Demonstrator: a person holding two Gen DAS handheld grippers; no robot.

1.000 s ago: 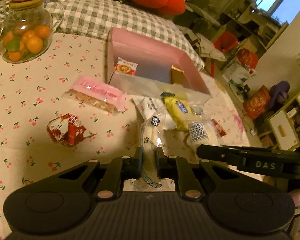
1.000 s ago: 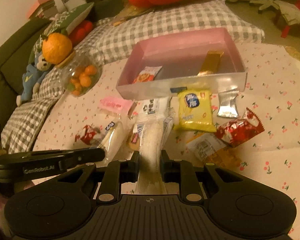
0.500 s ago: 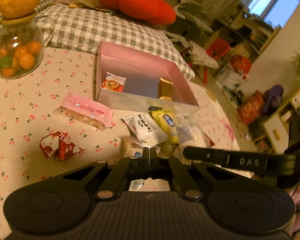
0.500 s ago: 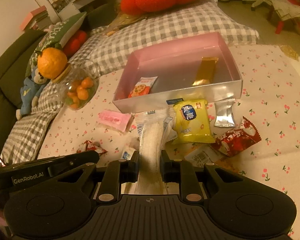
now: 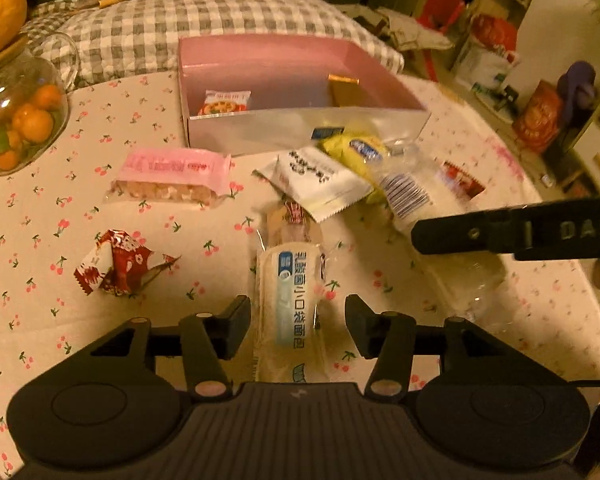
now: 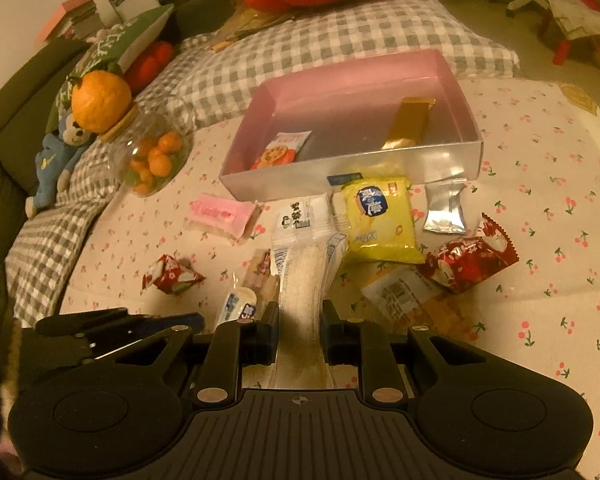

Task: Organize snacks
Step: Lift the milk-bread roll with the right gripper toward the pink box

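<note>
Two grippers | left gripper (image 5: 298, 322) spread astride bread packet (image 5: 288, 312) | right gripper (image 6: 299, 334) pinching clear packet (image 6: 304, 276)

Light: dim, warm orange indoor cast | Glare: sheen on pink box (image 6: 380, 168) front wall and glass jar (image 5: 20, 116) | Blur: left wrist view smeared, probably motion | Distortion: strong fisheye bending, dark corners | Shadows: soft, faint.
</note>
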